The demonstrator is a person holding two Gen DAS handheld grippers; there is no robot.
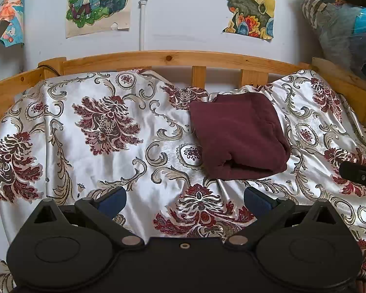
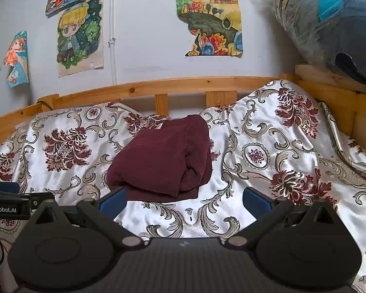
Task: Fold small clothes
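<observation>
Evidently we are close to done with this piece. On the left, our left gripper (image 1: 185, 199) hangs low over the bedspread (image 1: 90, 161), its jaws spread wide and holding nothing; only floral satin shows between the blue pads (image 1: 113, 199). Right of it and further up the bed lies the maroon garment (image 1: 239, 134), already folded into a thick, roughly square packet with its rolled edge facing us. It rests flat on the bedspread, near the wooden rail (image 1: 173, 59) and apart from both grippers.

Moving right, our right gripper (image 2: 185, 199) sits just short of the same garment (image 2: 163, 161), which from this view shows a slightly loose layer along its near and right edges. Its jaws are likewise spread and empty, the left pad (image 2: 113, 201) nearly at the packet's front corner but, as far as we can tell, not touching it. Far right, a bag (image 2: 329, 24) of bedding sits above the bed's end.

We judge the folding itself finished: no sleeves or loose tails stick out. What may remain is squaring that loose right edge, or setting the packet aside and taking another garment; none is in sight.
</observation>
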